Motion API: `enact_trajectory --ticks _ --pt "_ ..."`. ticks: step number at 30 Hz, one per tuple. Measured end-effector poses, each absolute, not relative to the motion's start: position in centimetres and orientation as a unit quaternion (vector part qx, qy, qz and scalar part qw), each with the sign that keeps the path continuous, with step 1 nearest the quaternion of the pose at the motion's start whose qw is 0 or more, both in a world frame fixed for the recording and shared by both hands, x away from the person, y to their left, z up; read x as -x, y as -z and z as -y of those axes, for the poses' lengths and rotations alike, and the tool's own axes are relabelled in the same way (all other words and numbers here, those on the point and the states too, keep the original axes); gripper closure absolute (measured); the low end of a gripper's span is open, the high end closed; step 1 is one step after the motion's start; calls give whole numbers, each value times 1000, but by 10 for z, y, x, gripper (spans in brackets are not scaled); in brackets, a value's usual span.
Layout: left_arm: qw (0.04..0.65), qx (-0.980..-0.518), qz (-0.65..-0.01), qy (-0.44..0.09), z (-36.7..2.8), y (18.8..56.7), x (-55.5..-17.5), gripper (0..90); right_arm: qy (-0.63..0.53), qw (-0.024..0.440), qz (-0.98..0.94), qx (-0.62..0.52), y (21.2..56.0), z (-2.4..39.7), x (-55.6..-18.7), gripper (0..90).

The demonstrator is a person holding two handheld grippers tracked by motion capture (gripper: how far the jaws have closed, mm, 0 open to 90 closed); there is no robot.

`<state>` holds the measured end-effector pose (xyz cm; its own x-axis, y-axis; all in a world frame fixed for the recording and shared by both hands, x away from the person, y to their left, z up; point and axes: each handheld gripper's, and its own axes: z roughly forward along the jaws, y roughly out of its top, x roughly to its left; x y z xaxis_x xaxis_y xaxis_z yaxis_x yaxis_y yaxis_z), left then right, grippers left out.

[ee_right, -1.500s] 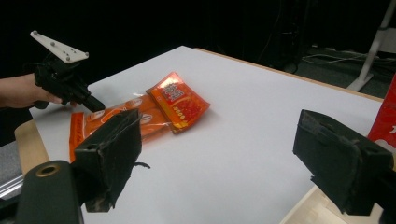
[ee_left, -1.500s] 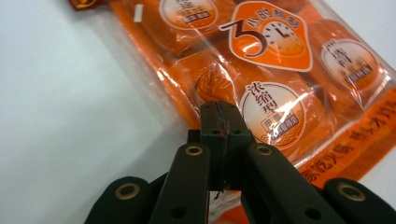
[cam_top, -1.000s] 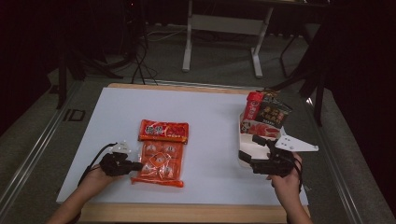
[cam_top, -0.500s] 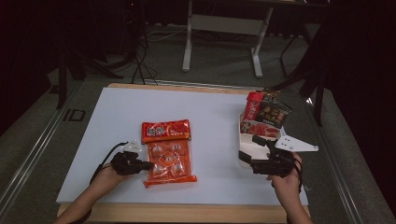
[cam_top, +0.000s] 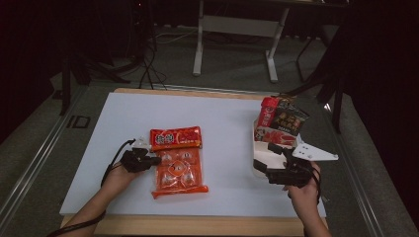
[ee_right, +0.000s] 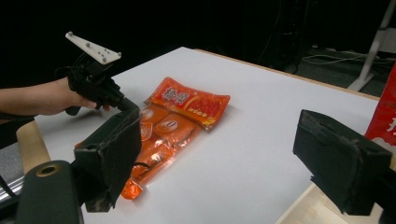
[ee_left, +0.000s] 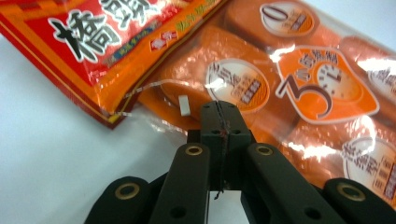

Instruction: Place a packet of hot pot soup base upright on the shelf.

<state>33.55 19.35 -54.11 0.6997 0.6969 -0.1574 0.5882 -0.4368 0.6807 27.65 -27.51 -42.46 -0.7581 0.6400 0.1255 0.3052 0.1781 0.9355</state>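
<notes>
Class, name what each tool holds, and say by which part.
The left tool pinches the orange snack pack by its clear side edge. The right tool is open, holding nothing.

The high view looks forward and down from above the person's edge onto the whole white table (cam_top: pixel 222 123). The left gripper view sits very close, probably tilted, over the orange snack packet (ee_left: pixel 261 88). The right gripper view looks low across the table, and shares that packet (ee_right: pixel 173 126) and the left gripper (ee_right: pixel 122 103) with the high view.
</notes>
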Motion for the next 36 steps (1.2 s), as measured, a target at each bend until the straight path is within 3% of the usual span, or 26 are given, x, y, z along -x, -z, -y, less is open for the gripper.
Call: enact_trajectory --ticks 27,36 --pt "374 -870 -317 -51 -127 538 -346 900 -558 151 -753 -313 425 276 -276 152" --pt "380 -869 -314 -40 -125 538 -346 899 -557 150 -754 -314 427 276 -277 152"
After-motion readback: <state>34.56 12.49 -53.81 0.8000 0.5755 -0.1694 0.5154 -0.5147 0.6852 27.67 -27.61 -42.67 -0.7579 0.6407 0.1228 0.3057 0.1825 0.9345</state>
